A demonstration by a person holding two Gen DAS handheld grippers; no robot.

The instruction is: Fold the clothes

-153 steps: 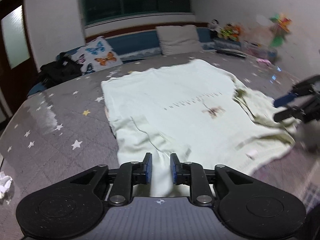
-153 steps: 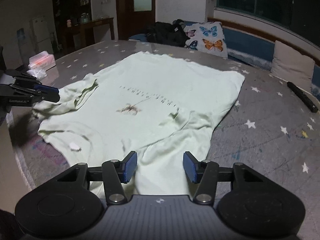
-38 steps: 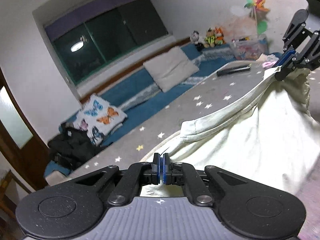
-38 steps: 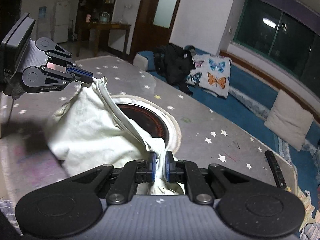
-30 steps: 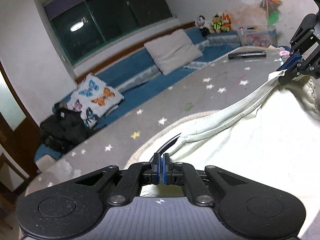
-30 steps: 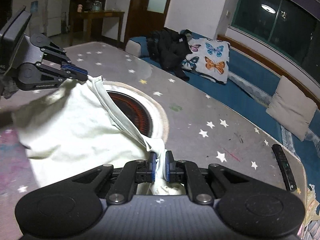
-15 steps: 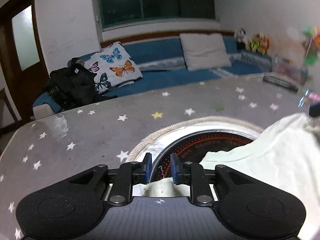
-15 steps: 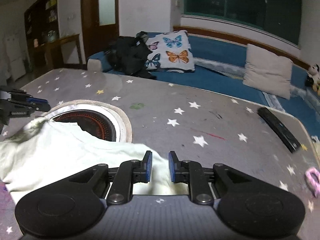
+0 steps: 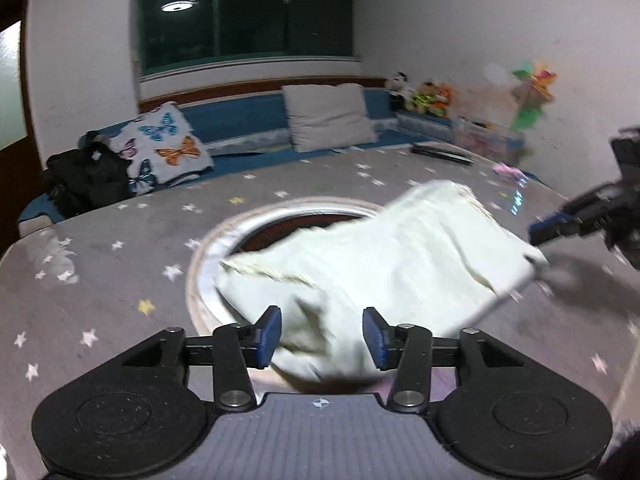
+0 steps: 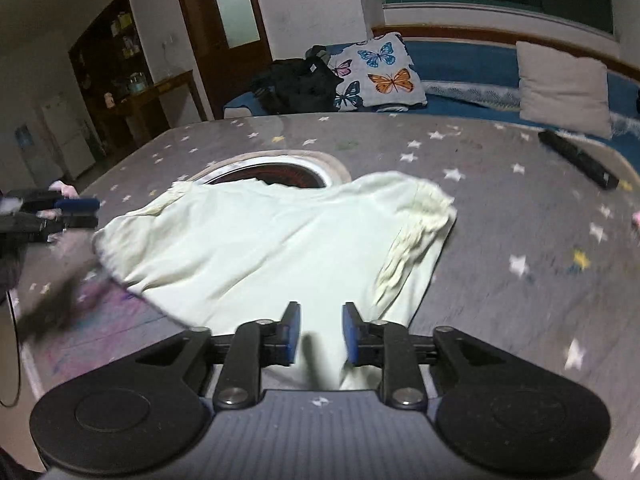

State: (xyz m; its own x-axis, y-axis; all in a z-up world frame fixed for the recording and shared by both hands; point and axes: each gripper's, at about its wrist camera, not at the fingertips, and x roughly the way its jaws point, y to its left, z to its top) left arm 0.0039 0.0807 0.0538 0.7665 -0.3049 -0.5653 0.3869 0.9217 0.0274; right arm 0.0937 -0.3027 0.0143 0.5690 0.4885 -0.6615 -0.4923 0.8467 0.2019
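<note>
At the far left of the right wrist view, the left gripper (image 10: 78, 212) reaches in over the grey star-printed table cover (image 10: 500, 240), its blue pads parted and nothing between them. Just right of it lies the pale green shirt (image 10: 260, 240), folded over and rumpled, spreading from mid-left to the centre of the frame; its far edge partly covers a round dark burner with a pale rim (image 10: 280, 170) set into the table. Low in the centre, the right gripper (image 10: 317, 334) has its jaws moderately apart, having just been opening; the near edge of the shirt lies under and between the pads, but they do not press on it. Up and to the right, a butterfly-print cushion (image 10: 380, 72) and a grey pillow (image 10: 564, 88) lean on a blue bench, and a black remote-like bar (image 10: 576, 160) lies on the table at the right.

Seen from the left wrist camera, the butterfly cushion (image 9: 164, 148) sits at mid-left. Low in the centre the left gripper (image 9: 322, 336) stands with jaws fairly wide, having just been opening, a bunched corner of the shirt (image 9: 380, 256) lying loose between them. At the right edge the right gripper (image 9: 556, 230) hangs blurred, just beside the shirt's far corner.
</note>
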